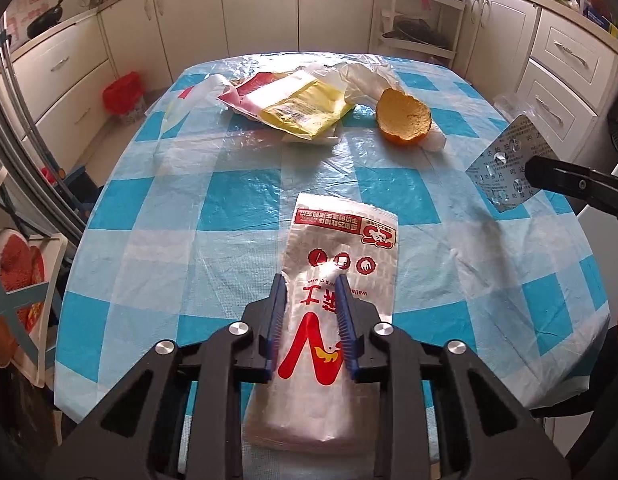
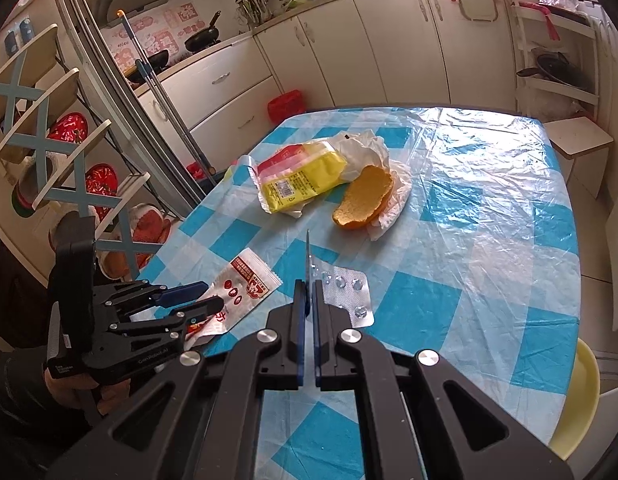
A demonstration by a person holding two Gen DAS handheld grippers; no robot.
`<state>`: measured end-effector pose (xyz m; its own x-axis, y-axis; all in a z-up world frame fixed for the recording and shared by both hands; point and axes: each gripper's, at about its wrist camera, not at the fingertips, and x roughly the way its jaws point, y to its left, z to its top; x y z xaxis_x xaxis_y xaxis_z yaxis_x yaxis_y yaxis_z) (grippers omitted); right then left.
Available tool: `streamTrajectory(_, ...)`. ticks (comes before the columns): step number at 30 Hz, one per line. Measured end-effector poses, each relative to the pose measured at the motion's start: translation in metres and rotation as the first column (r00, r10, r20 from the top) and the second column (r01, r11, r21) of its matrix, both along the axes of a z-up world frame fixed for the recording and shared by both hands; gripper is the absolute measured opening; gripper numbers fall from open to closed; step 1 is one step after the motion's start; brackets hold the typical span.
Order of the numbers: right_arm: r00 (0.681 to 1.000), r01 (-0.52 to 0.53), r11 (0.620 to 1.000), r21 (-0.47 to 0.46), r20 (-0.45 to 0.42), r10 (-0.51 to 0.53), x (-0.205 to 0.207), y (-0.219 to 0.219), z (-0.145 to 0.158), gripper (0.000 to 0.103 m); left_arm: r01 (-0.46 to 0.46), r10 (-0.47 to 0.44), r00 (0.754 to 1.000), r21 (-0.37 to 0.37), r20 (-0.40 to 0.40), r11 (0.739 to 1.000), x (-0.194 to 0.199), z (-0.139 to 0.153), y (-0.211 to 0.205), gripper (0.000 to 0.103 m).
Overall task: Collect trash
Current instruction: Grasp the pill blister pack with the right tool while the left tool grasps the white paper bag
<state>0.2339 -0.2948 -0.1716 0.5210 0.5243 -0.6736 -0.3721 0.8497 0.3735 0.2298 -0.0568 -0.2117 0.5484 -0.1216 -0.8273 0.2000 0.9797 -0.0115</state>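
In hand: left gripper (image 1: 311, 280) clamps the white paper bag (image 1: 341, 240); right gripper (image 2: 308, 286) pinches a blister pack (image 1: 505, 164) edge-on. Outstanding, beyond the bag on the table (image 1: 237, 208): yellow packet (image 1: 305, 106), orange peel (image 1: 403, 114), second blister pack (image 2: 351, 294).

We see the table (image 2: 509, 208) open across its whole 3 o'clock side in the right wrist view, bare cloth with room to pass. At 12 o'clock the yellow packet (image 2: 305, 180), crumpled white wrapper (image 2: 373, 148) and orange peel (image 2: 365, 202) cluster, touching, blocking the far middle. At 9 o'clock the left gripper (image 2: 197, 300) and its white paper bag (image 2: 245, 284) fill the near edge, with a blister pack (image 2: 353, 292) just beside centre.
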Motion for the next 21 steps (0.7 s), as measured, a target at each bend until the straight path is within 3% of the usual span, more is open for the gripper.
streamTrajectory(5,1.000,0.000,1.000,0.001,0.003,0.000,-0.001,-0.001,0.000,0.004,0.030,-0.032,0.999,-0.053,-0.035,0.998,0.000,0.003,0.002,0.017)
streamTrajectory(6,1.000,0.001,1.000,0.002,0.002,-0.001,-0.001,-0.001,0.000,0.004,0.032,-0.034,0.999,-0.053,-0.030,0.998,-0.001,0.005,0.002,0.024)
streamTrajectory(7,1.000,0.002,1.000,0.001,0.001,-0.002,-0.001,-0.001,0.000,0.004,0.036,-0.037,0.999,-0.051,-0.029,0.998,-0.002,0.006,0.002,0.042)
streamTrajectory(9,1.000,0.001,1.000,0.002,0.001,-0.001,-0.001,-0.002,-0.001,0.004,0.033,-0.033,0.999,-0.042,-0.004,0.999,-0.007,0.012,0.002,0.067)
streamTrajectory(10,1.000,0.002,1.000,0.001,0.001,-0.002,-0.001,-0.001,-0.001,0.004,0.037,-0.036,0.999,-0.039,0.007,0.999,-0.010,0.014,0.001,0.075)
streamTrajectory(12,1.000,0.000,1.000,0.002,0.001,0.000,-0.001,-0.001,-0.001,0.004,0.058,-0.058,0.998,-0.040,0.005,0.998,-0.014,0.017,-0.002,0.080)
streamTrajectory(18,1.000,-0.009,1.000,-0.004,-0.002,0.008,-0.002,0.000,-0.003,0.004,0.072,-0.071,0.997,0.030,-0.036,0.997,-0.017,-0.002,-0.015,0.082)
streamTrajectory(20,1.000,-0.009,1.000,-0.005,-0.001,0.009,-0.002,0.000,-0.003,0.004,0.056,-0.056,0.998,0.019,-0.018,0.998,-0.019,-0.005,-0.012,0.081)
streamTrajectory(21,1.000,-0.010,1.000,-0.005,0.000,0.010,-0.002,0.000,-0.002,0.004,0.056,-0.056,0.998,0.020,-0.013,0.998,-0.018,-0.004,-0.012,0.075)
